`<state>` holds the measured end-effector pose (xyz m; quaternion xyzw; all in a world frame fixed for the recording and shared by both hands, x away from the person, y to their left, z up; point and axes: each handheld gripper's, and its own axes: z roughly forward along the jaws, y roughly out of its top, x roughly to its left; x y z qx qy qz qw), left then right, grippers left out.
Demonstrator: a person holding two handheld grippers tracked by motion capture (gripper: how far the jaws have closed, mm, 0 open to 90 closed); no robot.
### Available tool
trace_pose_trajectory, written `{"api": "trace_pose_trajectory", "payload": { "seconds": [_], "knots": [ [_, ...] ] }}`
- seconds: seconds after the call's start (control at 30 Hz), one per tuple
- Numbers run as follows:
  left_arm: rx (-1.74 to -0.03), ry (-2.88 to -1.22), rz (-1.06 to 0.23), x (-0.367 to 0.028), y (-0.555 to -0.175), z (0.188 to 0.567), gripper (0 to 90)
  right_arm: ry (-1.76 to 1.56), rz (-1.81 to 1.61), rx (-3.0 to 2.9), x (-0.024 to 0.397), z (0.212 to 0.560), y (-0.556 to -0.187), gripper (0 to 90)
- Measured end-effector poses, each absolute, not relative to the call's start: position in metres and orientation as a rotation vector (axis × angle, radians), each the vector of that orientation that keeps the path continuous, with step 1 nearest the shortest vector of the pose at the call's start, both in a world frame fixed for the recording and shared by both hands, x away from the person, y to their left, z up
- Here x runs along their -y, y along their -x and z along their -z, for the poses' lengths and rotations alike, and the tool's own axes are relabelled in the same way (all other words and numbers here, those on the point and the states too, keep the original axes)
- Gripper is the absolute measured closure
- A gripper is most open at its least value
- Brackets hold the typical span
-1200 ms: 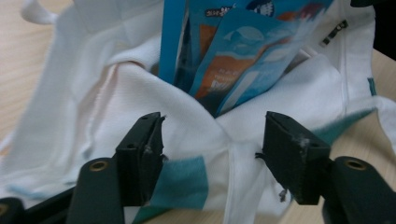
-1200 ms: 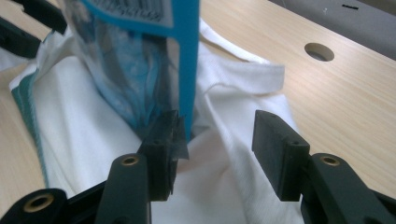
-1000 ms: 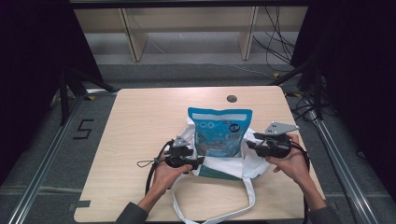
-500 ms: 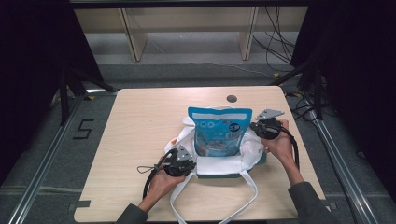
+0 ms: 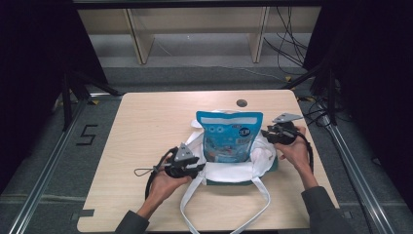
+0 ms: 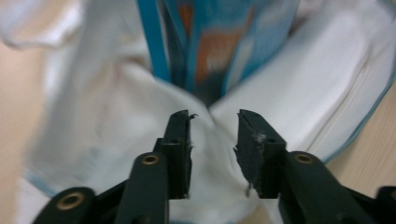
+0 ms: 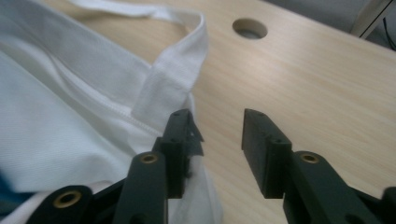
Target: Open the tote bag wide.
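Here, at a pale wooden table [image 5: 146, 122], a person worked a white tote bag [image 5: 234, 170] with a two-jaw gripper in each hand. A blue snack pouch [image 5: 229, 134] stood upright in the bag's mouth near the middle of the table, the bag's two long straps [image 5: 187, 209] trailing toward the person's edge.

The left gripper [image 5: 197, 168] sat at the bag's left rim. In the left gripper view its jaws had just been opening and stood partly apart, with white cloth [image 6: 116, 130] bunched in the gap behind them and the blurred pouch [image 6: 219, 46] rising beyond; the pads pressed on nothing that could be made out.

The right gripper [image 5: 265, 132] hovered at the bag's right side, just beside the pouch's upper corner. In the right gripper view its jaws, likewise just opened, stood partly apart over bare wood, one jaw's tip lying against the edge of the bag's fabric [image 7: 70, 121] below a strap's sewn end [image 7: 175, 70]. A round cable hole [image 7: 250, 28] lay farther off in the tabletop.
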<state>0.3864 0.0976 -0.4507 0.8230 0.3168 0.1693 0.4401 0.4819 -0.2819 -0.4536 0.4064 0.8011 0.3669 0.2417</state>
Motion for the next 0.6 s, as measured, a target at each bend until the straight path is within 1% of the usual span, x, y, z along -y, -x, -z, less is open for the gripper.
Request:
{"api": "trace_pose_trajectory", "payload": {
  "seconds": [0.03, 0.07, 0.13, 0.17, 0.2, 0.23, 0.27, 0.3, 0.33, 0.37, 0.4, 0.43, 0.47, 0.5, 0.53, 0.57, 0.6],
  "knots": [
    [-0.787, -2.044, -0.420, -0.098, -0.386, 0.451, 58.1, -1.111, -1.003, -2.191, 0.282, 0.454, -0.482, 60.3],
    [-0.818, -1.988, -0.456, -0.102, -0.394, 0.439, 56.6, -1.135, -1.051, -2.191, 0.288, 0.441, -0.468, 56.9],
    [-0.849, -1.973, -0.473, -0.105, -0.399, 0.435, 55.0, -1.124, -1.079, -2.188, 0.291, 0.438, -0.461, 56.3],
    [-0.864, -1.946, -0.463, -0.105, -0.403, 0.435, 54.2, -1.113, -1.096, -2.198, 0.291, 0.435, -0.452, 55.9],
    [-0.890, -1.958, -0.467, -0.105, -0.414, 0.440, 53.4, -1.086, -1.080, -2.220, 0.290, 0.433, -0.441, 55.0],
    [-0.890, -1.958, -0.467, -0.105, -0.414, 0.440, 52.7, -1.086, -1.080, -2.220, 0.290, 0.433, -0.441, 55.0],
    [-0.902, -1.973, -0.490, -0.105, -0.426, 0.447, 52.6, -1.073, -1.068, -2.245, 0.288, 0.436, -0.433, 55.4],
    [-0.902, -1.973, -0.490, -0.105, -0.426, 0.447, 52.3, -1.073, -1.068, -2.245, 0.288, 0.436, -0.433, 55.4],
    [-0.945, -1.962, -0.508, -0.106, -0.441, 0.451, 52.3, -1.054, -1.021, -2.250, 0.285, 0.440, -0.427, 56.9],
    [-0.945, -1.962, -0.508, -0.106, -0.441, 0.451, 52.7, -1.054, -1.021, -2.250, 0.285, 0.440, -0.427, 56.9],
    [-0.968, -1.943, -0.512, -0.107, -0.449, 0.453, 52.7, -1.039, -0.985, -2.232, 0.284, 0.441, -0.425, 57.7],
    [-0.973, -1.909, -0.470, -0.106, -0.462, 0.459, 58.8, -1.012, -0.939, -2.211, 0.284, 0.443, -0.425, 58.6],
    [-0.973, -1.909, -0.470, -0.106, -0.462, 0.459, 63.0, -1.012, -0.939, -2.211, 0.284, 0.443, -0.425, 58.6],
    [-0.964, -1.916, -0.475, -0.104, -0.468, 0.462, 63.0, -1.015, -0.946, -2.210, 0.284, 0.445, -0.426, 61.2],
    [-0.935, -1.965, -0.499, -0.103, -0.477, 0.466, 75.0, -0.989, -0.943, -2.217, 0.285, 0.448, -0.427, 70.0],
    [-0.935, -1.965, -0.499, -0.103, -0.477, 0.466, 78.8, -0.989, -0.943, -2.217, 0.285, 0.448, -0.427, 70.0],
    [-0.947, -1.970, -0.496, -0.102, -0.485, 0.472, 80.9, -0.994, -0.923, -2.245, 0.285, 0.452, -0.428, 78.4]
  ]
}}
